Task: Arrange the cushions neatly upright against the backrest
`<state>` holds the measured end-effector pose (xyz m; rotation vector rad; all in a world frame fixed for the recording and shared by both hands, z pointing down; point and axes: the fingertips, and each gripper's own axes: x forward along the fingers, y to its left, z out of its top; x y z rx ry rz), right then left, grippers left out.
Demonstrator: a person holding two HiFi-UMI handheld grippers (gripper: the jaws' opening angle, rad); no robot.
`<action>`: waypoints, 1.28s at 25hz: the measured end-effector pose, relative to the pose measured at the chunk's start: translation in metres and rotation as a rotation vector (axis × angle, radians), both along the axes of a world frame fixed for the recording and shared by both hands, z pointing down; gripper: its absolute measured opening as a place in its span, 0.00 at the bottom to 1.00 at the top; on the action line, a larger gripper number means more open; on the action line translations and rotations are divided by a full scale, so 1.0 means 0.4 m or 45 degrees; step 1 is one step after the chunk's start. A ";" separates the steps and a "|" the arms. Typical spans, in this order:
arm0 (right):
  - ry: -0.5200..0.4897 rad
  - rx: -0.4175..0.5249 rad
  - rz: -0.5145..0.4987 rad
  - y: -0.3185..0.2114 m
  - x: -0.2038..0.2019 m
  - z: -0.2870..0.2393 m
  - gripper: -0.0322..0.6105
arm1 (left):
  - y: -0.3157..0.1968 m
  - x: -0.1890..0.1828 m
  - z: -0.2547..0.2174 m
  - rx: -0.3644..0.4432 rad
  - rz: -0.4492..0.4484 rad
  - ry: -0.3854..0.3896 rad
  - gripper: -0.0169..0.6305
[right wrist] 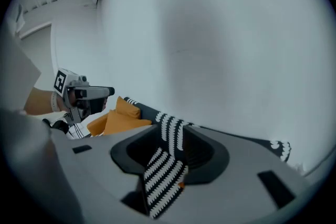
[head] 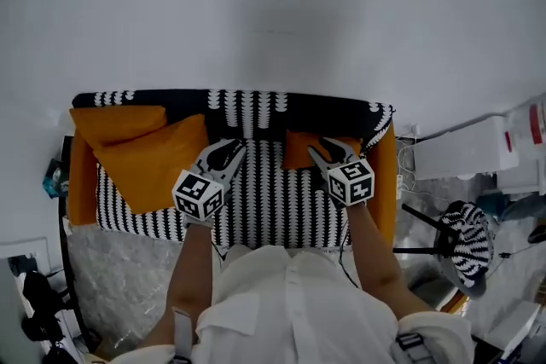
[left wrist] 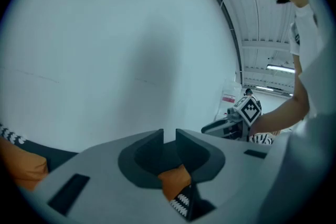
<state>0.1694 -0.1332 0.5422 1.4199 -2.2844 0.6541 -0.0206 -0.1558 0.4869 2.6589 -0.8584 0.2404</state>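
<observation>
Cushion (head: pixel 297 154) at one o'clock looks to need lifting by its top edge; empty fingers (left wrist: pixel 149 147) sit narrow on the left gripper (head: pixel 231 150), half-wide on the right gripper (head: pixel 333 152).

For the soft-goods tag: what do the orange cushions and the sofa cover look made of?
Orange cushions: matte cloth, probably woven; soft dents, no shine. Sofa cover: matte cloth too, black-and-white pattern printed or woven, cannot tell which.
</observation>
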 end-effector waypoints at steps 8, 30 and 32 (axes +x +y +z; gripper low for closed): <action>-0.043 0.196 0.043 0.033 0.014 -0.161 0.12 | 0.006 -0.061 -0.132 0.137 -0.112 0.043 0.11; -0.035 0.309 -0.042 0.025 -0.029 -0.255 0.06 | -0.005 -0.112 -0.179 0.186 -0.156 0.066 0.06; -0.035 0.304 -0.043 0.026 -0.029 -0.251 0.06 | -0.003 -0.112 -0.175 0.182 -0.157 0.069 0.06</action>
